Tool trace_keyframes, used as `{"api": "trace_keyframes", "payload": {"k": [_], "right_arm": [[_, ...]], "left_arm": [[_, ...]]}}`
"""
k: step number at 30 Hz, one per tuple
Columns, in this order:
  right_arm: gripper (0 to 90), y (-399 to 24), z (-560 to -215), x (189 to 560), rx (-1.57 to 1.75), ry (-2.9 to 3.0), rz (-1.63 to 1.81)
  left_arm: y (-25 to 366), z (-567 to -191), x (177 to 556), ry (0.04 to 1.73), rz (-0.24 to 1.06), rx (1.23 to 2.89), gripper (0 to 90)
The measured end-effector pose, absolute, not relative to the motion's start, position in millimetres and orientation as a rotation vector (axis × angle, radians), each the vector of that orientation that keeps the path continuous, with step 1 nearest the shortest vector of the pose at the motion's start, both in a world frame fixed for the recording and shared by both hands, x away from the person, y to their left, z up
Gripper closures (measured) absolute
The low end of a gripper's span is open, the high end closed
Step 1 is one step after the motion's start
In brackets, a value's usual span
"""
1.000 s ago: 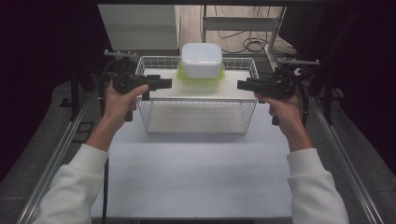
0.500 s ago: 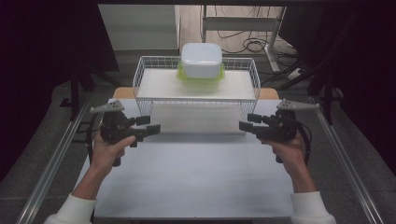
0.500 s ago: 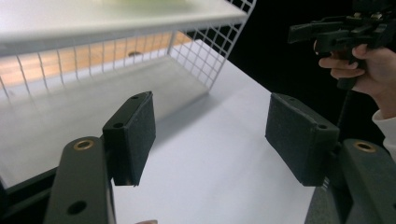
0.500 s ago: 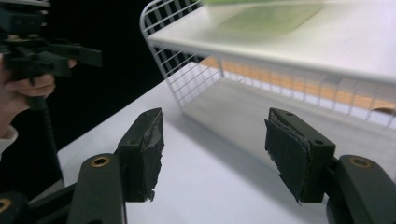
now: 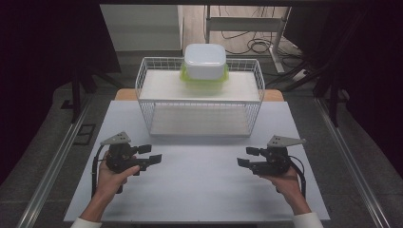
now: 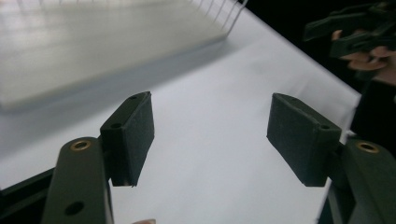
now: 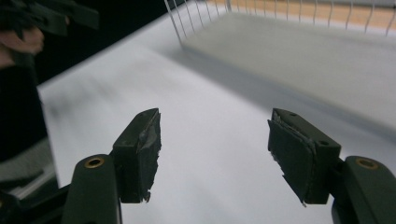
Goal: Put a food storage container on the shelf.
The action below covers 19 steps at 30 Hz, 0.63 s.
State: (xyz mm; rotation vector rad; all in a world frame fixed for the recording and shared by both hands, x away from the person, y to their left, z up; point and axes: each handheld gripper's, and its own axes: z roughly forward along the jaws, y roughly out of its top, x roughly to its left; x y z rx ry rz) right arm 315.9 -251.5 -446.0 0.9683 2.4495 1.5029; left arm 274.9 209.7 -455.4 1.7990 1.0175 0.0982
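Here my left gripper [image 6: 210, 135] and right gripper [image 7: 212, 154] both hang spread and empty over the white table [image 5: 199, 185] (each view blurs toward its far edge). Beyond stands the wire basket [image 5: 199, 97], a lidded white container [image 5: 205, 61] at its back.

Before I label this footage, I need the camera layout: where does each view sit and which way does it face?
High view: above the person's side, facing forward and down on the table and wire basket; both forearms, left gripper, right gripper show.
Left gripper view: rides the left gripper, facing across the table; open jaws show.
Right gripper view: rides the right gripper; open jaws show.
Both gripper views share the basket and the opposite hand.
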Motion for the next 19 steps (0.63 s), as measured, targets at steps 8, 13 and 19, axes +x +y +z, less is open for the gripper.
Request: {"api": "trace_keyframes", "payload": {"k": [8,13,19], "right_arm": [[34.3,-253.0,-462.1,322.1,1.036,2.425,1.468],[33.9,-254.6,-460.8,321.3,1.031,2.411,1.485],[29.7,-254.8,-458.5,318.8,0.991,2.404,1.481]], "left_arm": [[209.8,-466.9,276.4,1.047,0.11,1.823,32.0],[208.4,-468.1,276.0,1.052,0.11,1.825,31.7],[209.1,-468.5,277.4,1.06,0.117,1.818,30.9]]}}
